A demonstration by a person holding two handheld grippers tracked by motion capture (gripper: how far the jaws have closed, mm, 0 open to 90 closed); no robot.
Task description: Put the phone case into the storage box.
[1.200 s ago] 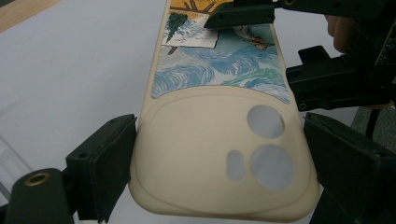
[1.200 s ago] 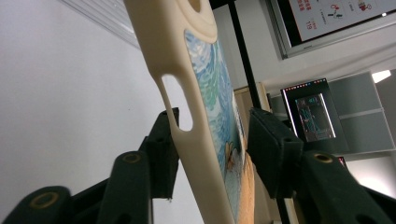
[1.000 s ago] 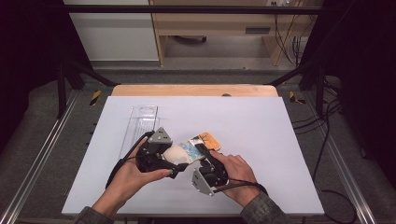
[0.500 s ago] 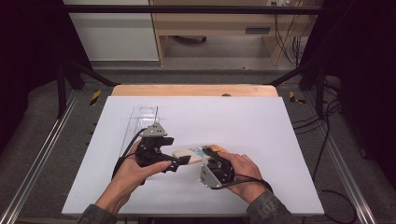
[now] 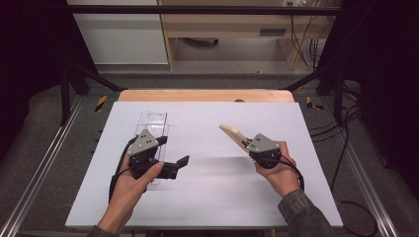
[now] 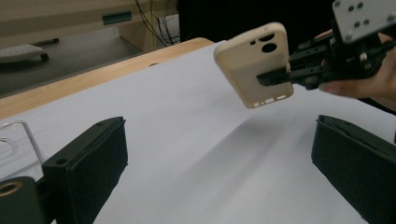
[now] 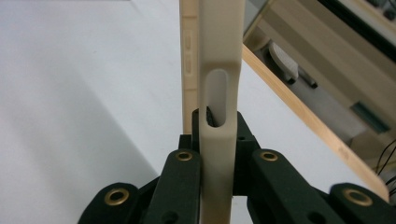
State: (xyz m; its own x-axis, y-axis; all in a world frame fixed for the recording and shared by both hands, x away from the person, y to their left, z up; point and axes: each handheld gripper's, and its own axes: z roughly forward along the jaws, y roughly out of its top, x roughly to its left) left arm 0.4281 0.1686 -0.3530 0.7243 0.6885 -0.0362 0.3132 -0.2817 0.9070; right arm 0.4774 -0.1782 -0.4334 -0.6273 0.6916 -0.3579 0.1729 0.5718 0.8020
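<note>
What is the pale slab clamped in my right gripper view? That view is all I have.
Observer: A beige phone case. The left gripper view shows its back with camera cut-outs. The right hand-held gripper has just been closing its jaws on it.
Operator: Is it resting on the table?
Observer: No, it hangs above the white table, casting a shadow.
Operator: And the other one?
Observer: The left hand-held gripper stands open and empty, by a clear case lying on the table.
</note>
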